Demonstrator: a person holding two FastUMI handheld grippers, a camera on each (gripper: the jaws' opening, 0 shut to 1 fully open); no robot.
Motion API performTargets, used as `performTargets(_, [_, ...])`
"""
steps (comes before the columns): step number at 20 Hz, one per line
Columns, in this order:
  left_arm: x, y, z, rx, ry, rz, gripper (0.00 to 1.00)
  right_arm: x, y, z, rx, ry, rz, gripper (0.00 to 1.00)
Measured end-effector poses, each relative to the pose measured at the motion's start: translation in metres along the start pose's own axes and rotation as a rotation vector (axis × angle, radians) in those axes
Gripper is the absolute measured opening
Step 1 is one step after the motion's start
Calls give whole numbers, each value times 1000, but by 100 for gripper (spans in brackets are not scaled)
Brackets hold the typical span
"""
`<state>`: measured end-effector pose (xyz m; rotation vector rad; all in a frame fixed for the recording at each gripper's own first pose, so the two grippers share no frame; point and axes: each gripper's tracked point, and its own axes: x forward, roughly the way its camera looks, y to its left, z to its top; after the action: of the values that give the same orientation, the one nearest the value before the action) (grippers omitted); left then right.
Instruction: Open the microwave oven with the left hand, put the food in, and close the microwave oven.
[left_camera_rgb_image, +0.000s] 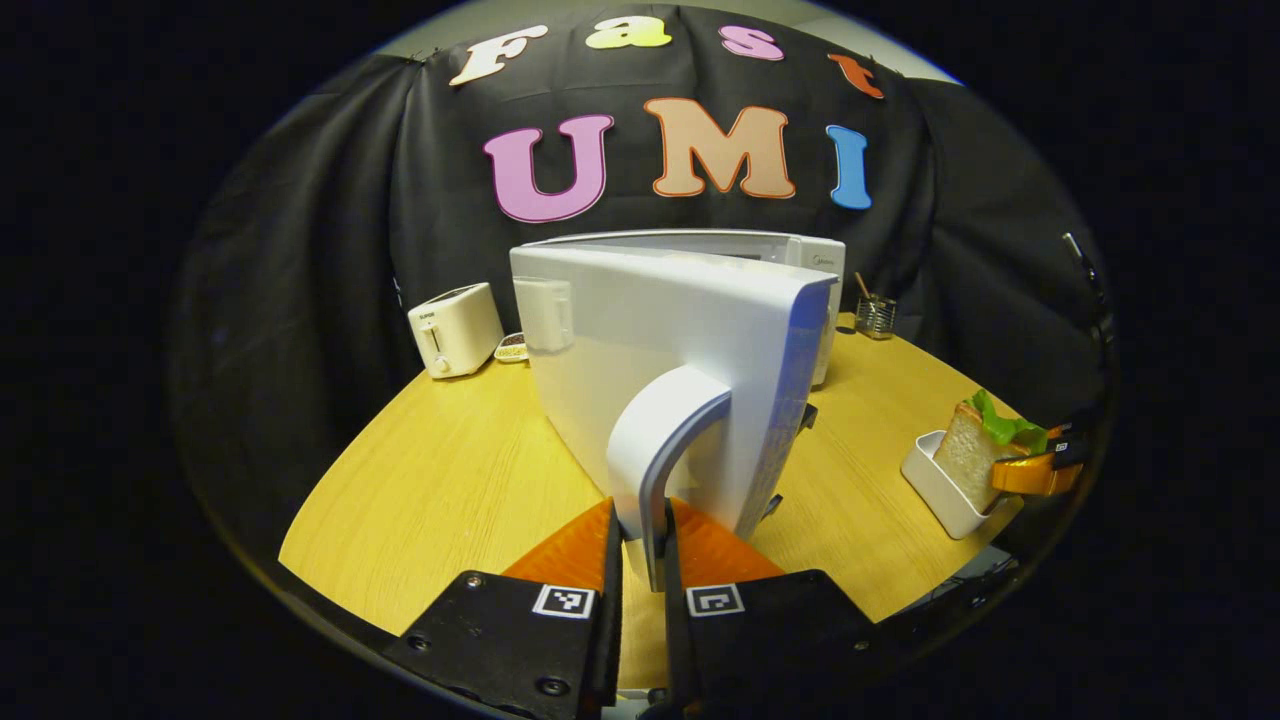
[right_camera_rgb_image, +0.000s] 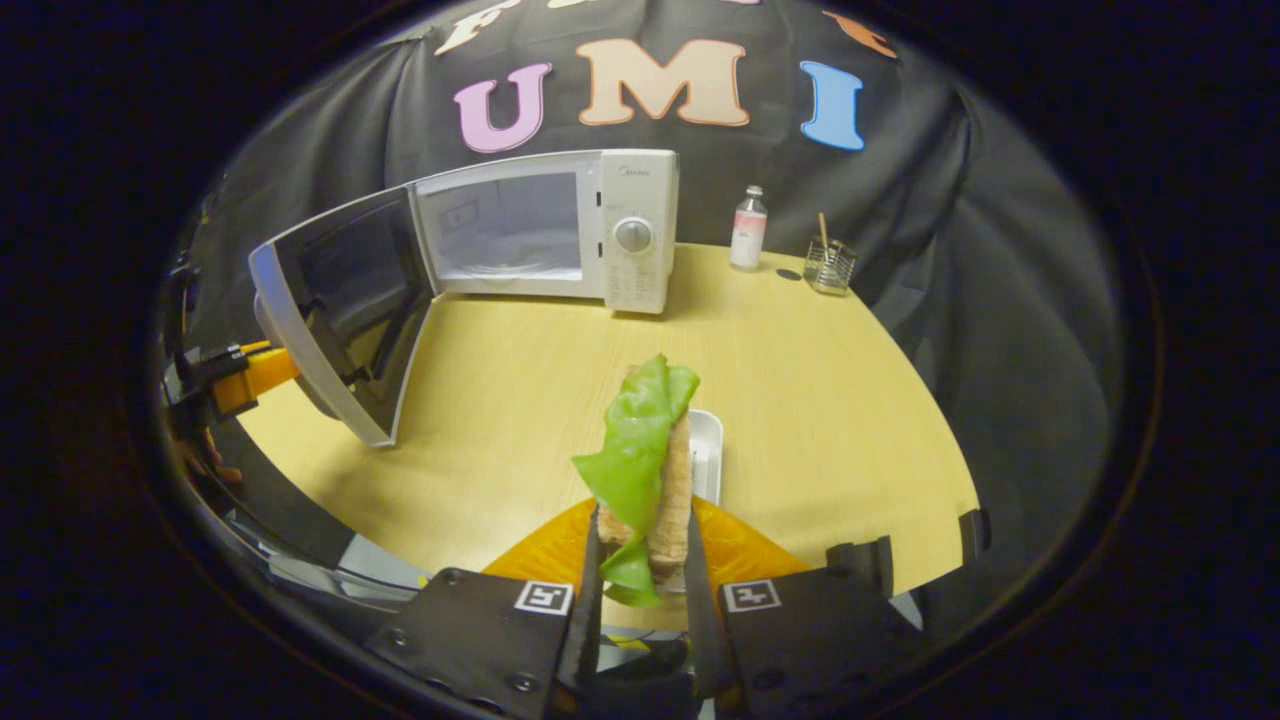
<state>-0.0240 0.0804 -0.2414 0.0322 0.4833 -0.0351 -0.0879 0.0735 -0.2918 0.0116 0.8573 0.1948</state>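
The white microwave (right_camera_rgb_image: 630, 230) stands at the back of the round wooden table, its door (right_camera_rgb_image: 335, 310) swung wide open and its cavity (right_camera_rgb_image: 500, 230) showing. In the left gripper view the door (left_camera_rgb_image: 680, 360) fills the middle, and my left gripper (left_camera_rgb_image: 642, 545) is shut on its curved white handle (left_camera_rgb_image: 660, 440). My right gripper (right_camera_rgb_image: 640, 560) is shut on a sandwich (right_camera_rgb_image: 650, 470) of bread and green lettuce, held just above a small white tray (right_camera_rgb_image: 707, 450). The same sandwich (left_camera_rgb_image: 985, 445) and tray (left_camera_rgb_image: 940, 485) appear at the right in the left gripper view.
A white toaster (left_camera_rgb_image: 455, 328) and a small dish (left_camera_rgb_image: 512, 347) stand back left. A bottle (right_camera_rgb_image: 748, 228) and a wire holder with sticks (right_camera_rgb_image: 828, 265) stand right of the microwave. Bare wooden table (right_camera_rgb_image: 560, 380) lies between tray and microwave.
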Motion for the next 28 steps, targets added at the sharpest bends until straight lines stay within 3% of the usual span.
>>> performTargets(1, [-1, 6, -1, -4, 4, 11, 19, 0, 0, 1, -2, -4, 0, 40])
performTargets(2, [-2, 13, -4, -7, 11, 26, 19, -4, -3, 2, -4, -10, -11, 40])
performTargets(4, [-6, 26, -6, -25, 13, 46, 19, -3, -1, -2, 1, 10, -23, 24])
performTargets(6, [-10, 43, -10, -57, 22, 87, 21, -1, 2, 0, -34, 9, -27, 23])
performTargets(7, [-10, 49, -10, -85, 23, 95, 30, -3, 5, -1, -53, 9, -27, 23])
performTargets(8, [-12, 54, -11, -105, 31, 103, 66, -3, 6, -1, -62, 7, -30, 30])
performTargets(9, [-10, 55, -14, -112, 37, 101, 81, -3, 5, -1, -57, 7, -27, 23])
performTargets(10, [-11, 57, -12, -100, 34, 107, 100, -3, 4, -3, -51, 9, -26, 24])
performTargets(11, [-12, 60, -11, -80, 28, 115, 100, -3, 3, -1, -44, 8, -24, 24])
performTargets(12, [-13, 62, -12, -71, 27, 117, 99, -4, 2, 0, -34, 5, -23, 30])
performTargets(19, [-33, 61, 5, -76, -19, 93, 99, -11, -4, 12, -28, -9, -25, 30])
performTargets(23, [-51, 52, -4, -142, 14, 75, 100, -12, -5, 23, -52, -12, -24, 30])
performTargets(28, [-76, 48, -12, -138, 30, 71, 96, -16, -1, 51, -71, -47, 2, 30])
